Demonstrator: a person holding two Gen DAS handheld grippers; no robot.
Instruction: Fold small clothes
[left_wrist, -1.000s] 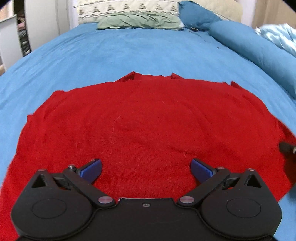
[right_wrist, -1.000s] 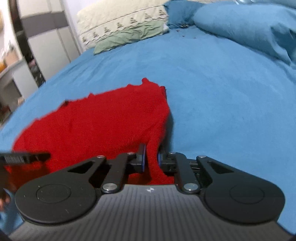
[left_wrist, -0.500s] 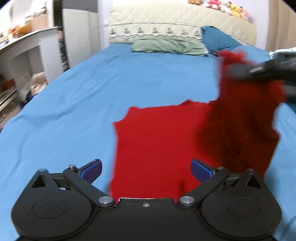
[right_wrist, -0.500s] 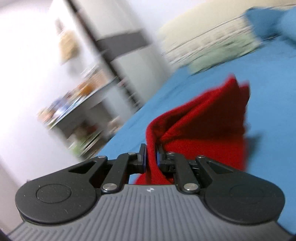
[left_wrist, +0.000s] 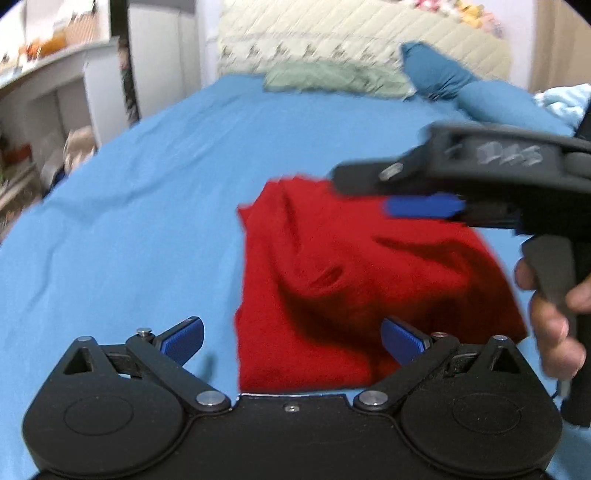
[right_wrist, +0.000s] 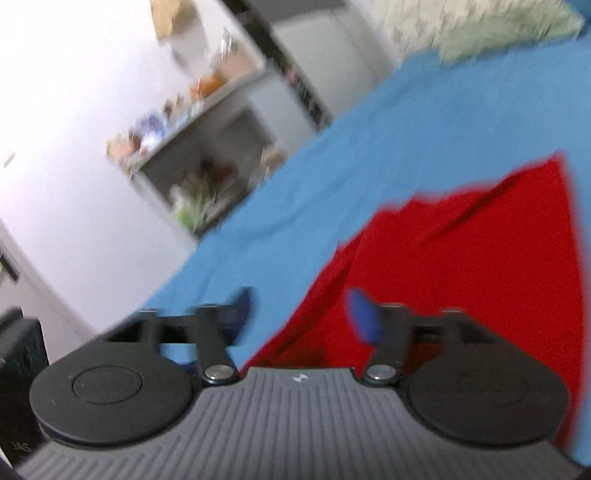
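Both jaw pairs stand spread and empty: left gripper (left_wrist: 291, 338), right gripper (right_wrist: 301, 317). Red garment (left_wrist: 354, 280) lies folded on the blue bed (left_wrist: 147, 192), mid-surface.

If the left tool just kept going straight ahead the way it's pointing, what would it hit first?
Most likely the red garment. It lies folded on the blue bed, filling the gap ahead of the open left tool. The right tool hangs above the garment's far side, probably too high and too far right to meet first, though depth is unclear.

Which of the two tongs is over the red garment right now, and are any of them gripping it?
The right tongs hover above the red garment, open and empty. The left tongs sit at its near edge, also open, gripping nothing.
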